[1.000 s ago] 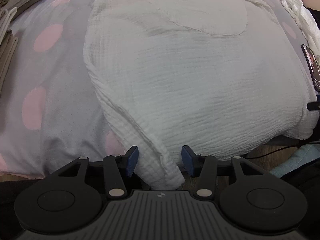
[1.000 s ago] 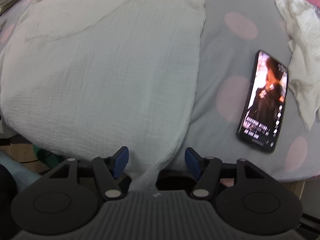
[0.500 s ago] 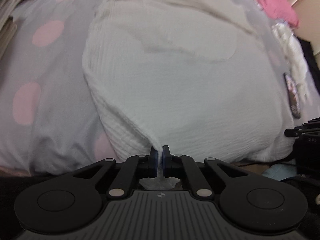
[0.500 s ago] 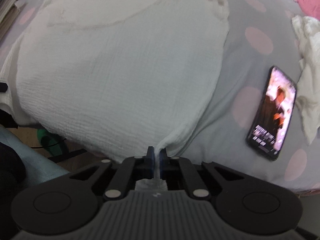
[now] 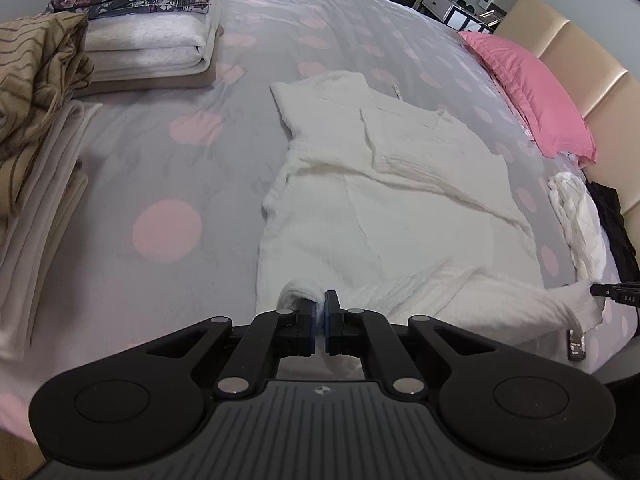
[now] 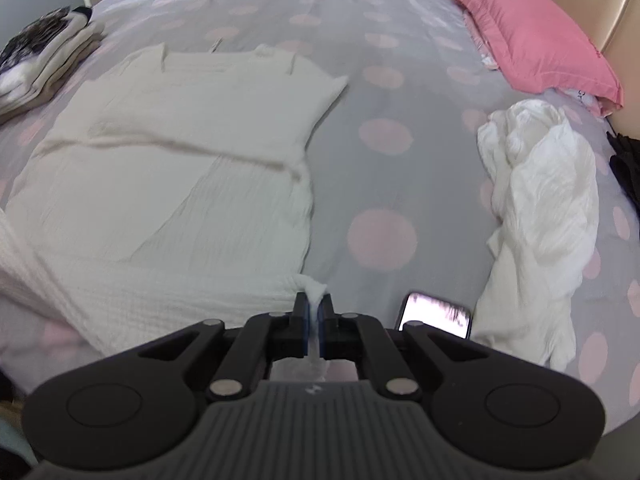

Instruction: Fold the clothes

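Pinching a bunched corner of the white garment, the left gripper has its 2 fingers closed almost completely, with only a thin strip of cloth between the blue pads. Fabric rolls into a small curl just ahead of the left-hand finger, and a little more hangs behind the pads toward the gripper body.

Over on the other side, the right gripper is likewise clamped on a corner of the same garment, a small peak of cloth standing up above its fingertips and a tail of it showing below them.

Ahead of both pairs of fingers the garment lies spread on the grey bedsheet with pink dots, its near edge lifted off the sheet where the 2 grippers hold it. Just right of the right gripper's fingers lies a phone with a lit screen, partly hidden by the gripper arm, and beyond it a crumpled white cloth. Far ahead and right sits a pink pillow. Left of the left gripper's fingers, well apart, are stacks of folded clothes.
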The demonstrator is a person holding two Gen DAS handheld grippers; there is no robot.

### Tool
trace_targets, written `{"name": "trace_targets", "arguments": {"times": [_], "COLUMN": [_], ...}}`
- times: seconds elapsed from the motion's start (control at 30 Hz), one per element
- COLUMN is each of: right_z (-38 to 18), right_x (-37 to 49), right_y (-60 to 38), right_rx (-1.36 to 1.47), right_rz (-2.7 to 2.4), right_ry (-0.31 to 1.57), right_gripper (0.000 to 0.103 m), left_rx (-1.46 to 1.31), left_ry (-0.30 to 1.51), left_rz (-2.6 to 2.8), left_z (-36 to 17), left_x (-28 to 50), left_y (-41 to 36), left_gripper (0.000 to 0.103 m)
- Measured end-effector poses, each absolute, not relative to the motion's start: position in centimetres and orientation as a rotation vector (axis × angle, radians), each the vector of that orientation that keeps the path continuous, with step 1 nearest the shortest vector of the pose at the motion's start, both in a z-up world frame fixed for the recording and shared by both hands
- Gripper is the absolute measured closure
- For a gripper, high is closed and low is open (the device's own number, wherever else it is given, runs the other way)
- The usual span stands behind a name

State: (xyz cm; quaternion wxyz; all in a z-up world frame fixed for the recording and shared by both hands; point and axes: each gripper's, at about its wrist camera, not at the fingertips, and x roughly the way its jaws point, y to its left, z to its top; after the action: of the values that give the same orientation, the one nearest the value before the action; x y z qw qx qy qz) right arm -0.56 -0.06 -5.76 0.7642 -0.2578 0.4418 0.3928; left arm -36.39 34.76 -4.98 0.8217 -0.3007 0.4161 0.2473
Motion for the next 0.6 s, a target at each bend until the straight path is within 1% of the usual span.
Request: {"name": "trace_targets", "arguments": {"times": [0.17,0.3,0.33,0.4,0.43,0.47,0.5,0.6], "right_z": [-7.6,-8.9,-9.3,-9.9,-10.1,-10.1,-9.9,-8.6], "right_x": [2.4,3.0,3.0,2.8,2.7,2.7,2.6,1.9], "right_y": [2.3,4.0,4.4,4.9,5.1,5.1,5.0,4.6], "right_rx": [-0.510,-0.540,-0.554,-0.603,-0.627,-0.642,-0.645,-0.608], "right_rz": [0.811,0.803,0.801,0.768,0.752,0.739,0.729,0.772], "right_ry": [0.985,0.994,0.991,0.968,0.956,0.944,0.926,0.870], "right_gripper": [0.098,0.096,0.092,0.090,0.085,0.079,0.069,0.069], "left_rx": [-0.678,-0.716,-0.714,-0.676,-0.647,-0.618,-0.589,-0.491], "left_ry": [0.927,0.962,0.970,0.983,0.986,0.988,0.989,0.960], "left_rz": [0.592,0.629,0.639,0.681,0.704,0.726,0.747,0.745], "left_z": [-7.8,-10.4,-10.7,-11.0,-10.8,-10.6,-10.3,-9.0], "left_x": [-35.4,-34.5,-34.3,-33.8,-33.7,-33.6,-33.5,-33.0], "left_y": [37.7,39.3,39.5,39.7,39.6,39.5,39.5,38.3], "left_gripper": [0.101,0.101,0.100,0.098,0.096,0.090,0.087,0.086]}}
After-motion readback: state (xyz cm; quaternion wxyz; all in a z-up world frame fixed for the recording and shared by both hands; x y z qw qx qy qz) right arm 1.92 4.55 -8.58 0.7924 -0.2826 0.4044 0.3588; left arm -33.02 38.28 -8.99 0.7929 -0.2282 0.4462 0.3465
